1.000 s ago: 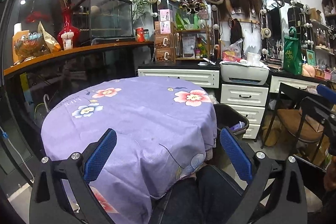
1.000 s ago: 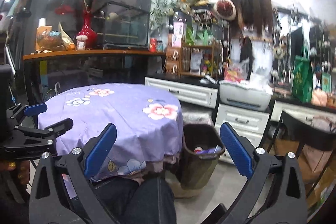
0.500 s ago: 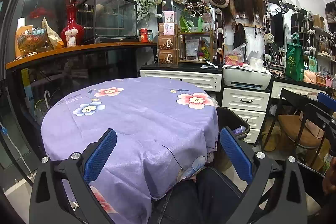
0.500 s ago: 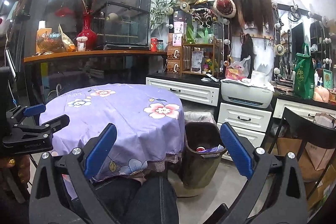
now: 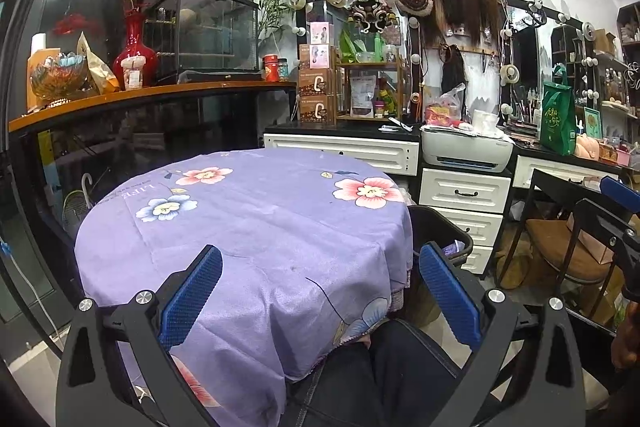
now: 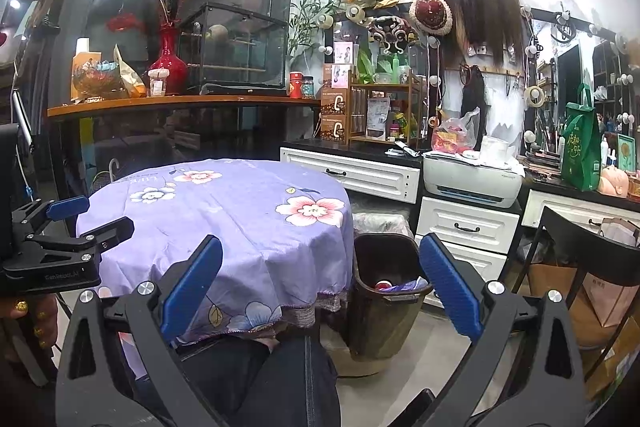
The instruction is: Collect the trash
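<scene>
A seated person holds 2 tongs, left tongs (image 5: 320,301) and right tongs (image 6: 320,299), both spread wide and grasping nothing. The round bench (image 5: 248,223) under its purple floral cloth shows no trash. The trash sits in the brown bin (image 6: 386,303) at 3 o'clock of the bench: crumpled wrappers, likely light and soft, best pinched at a loose edge. Only the right view shows the bin's contents; the left shows just its rim (image 5: 442,227).

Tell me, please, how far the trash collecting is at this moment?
Done: the trash bin beside the table already holds some items, and no trash shows on the purple cloth. In hand: nothing; the left gripper and right gripper are both open. Left: nothing visible to collect.
</scene>
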Tool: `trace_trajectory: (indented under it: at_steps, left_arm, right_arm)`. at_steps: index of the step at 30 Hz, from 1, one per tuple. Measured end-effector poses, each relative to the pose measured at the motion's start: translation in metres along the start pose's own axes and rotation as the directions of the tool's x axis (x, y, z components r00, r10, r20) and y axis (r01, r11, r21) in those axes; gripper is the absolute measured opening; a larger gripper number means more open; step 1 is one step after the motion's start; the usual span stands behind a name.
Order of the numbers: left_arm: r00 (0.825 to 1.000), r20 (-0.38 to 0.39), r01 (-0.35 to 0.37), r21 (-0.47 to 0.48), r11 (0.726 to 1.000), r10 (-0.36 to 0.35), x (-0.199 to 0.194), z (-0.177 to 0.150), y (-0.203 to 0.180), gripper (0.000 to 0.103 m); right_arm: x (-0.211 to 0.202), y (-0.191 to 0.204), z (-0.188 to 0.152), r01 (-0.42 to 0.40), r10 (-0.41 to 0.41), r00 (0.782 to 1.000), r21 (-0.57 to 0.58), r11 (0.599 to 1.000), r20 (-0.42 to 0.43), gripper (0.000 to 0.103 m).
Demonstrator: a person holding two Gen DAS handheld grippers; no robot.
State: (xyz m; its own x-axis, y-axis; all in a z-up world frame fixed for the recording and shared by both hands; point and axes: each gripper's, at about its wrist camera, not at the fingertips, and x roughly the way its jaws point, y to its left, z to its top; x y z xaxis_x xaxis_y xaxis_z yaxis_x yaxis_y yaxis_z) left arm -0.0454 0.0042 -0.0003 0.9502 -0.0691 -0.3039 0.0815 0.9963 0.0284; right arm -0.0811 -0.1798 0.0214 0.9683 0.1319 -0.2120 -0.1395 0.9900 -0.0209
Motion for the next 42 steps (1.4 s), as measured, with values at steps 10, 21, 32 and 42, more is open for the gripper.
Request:
trace_trajectory:
  at_steps: [10, 21, 32, 42]
  left_arm:
    - [1.0, 0.007, 0.006, -0.002, 1.0, -0.006, -0.0014, 0.0015, 0.0003, 0.098]
    - [1.0, -0.001, 0.022, 0.005, 1.0, -0.022, -0.001, 0.0021, -0.0037, 0.098]
    - [1.0, -0.002, 0.019, 0.011, 1.0, -0.019, -0.0008, 0.0021, -0.0054, 0.098]
    - [1.0, 0.012, -0.003, 0.011, 1.0, 0.002, -0.0018, 0.0027, -0.0059, 0.098]
  right_arm:
    - [0.0016, -0.0008, -0.002, -0.005, 0.005, 1.0, -0.001, 1.0, -0.006, 0.097]
    - [0.0018, -0.0018, -0.0038, -0.009, 0.009, 1.0, -0.003, 1.0, -0.007, 0.097]
    - [0.0016, -0.0028, -0.0053, -0.012, 0.012, 1.0, -0.004, 1.0, -0.012, 0.097]
    - [0.0019, -0.0035, -0.0057, -0.014, 0.014, 1.0, -0.005, 1.0, -0.011, 0.097]
